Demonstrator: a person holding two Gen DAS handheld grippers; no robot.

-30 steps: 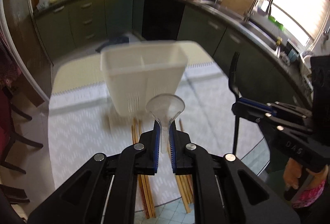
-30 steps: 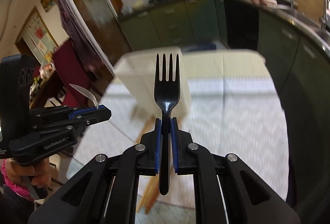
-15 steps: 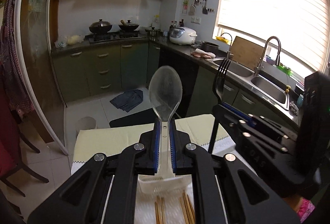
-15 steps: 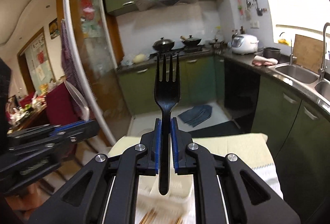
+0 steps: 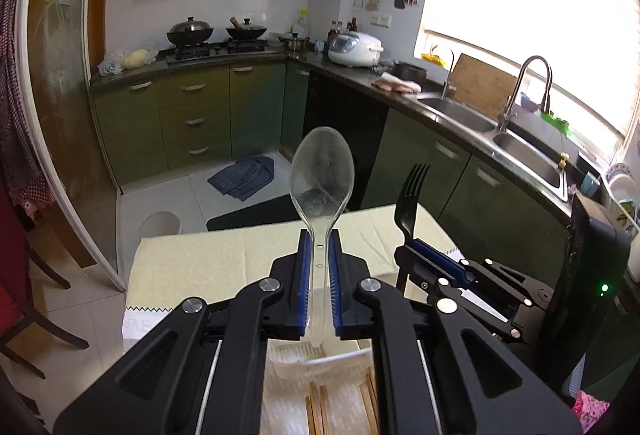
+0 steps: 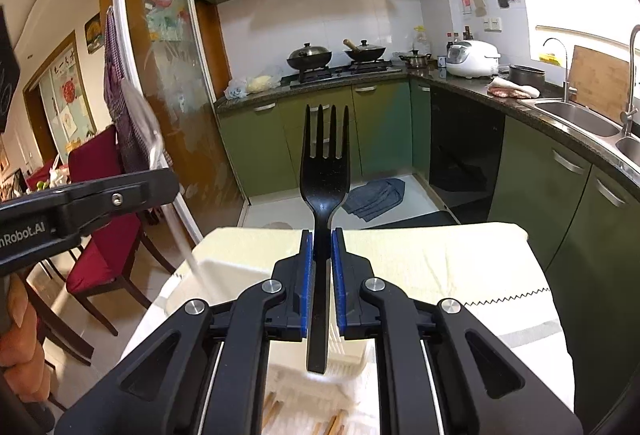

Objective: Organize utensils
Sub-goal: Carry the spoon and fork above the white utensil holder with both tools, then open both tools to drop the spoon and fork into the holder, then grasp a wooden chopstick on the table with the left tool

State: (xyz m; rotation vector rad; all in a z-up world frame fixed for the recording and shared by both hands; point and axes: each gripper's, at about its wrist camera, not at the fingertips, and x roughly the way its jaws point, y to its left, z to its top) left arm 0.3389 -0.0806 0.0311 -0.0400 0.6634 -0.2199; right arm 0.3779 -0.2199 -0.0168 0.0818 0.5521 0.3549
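Between L gripper (image 5: 319,255) pads, spoon (image 5: 321,182) upright, bowl up; fork (image 6: 325,171) tines up.

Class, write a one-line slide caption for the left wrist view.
Left gripper clamps a clear plastic spoon upright above a white plastic utensil caddy; right gripper holds a black plastic fork.

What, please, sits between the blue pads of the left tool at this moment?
The clear plastic spoon: its handle is clamped between the left tool pads, bowl upward, in the left wrist view.
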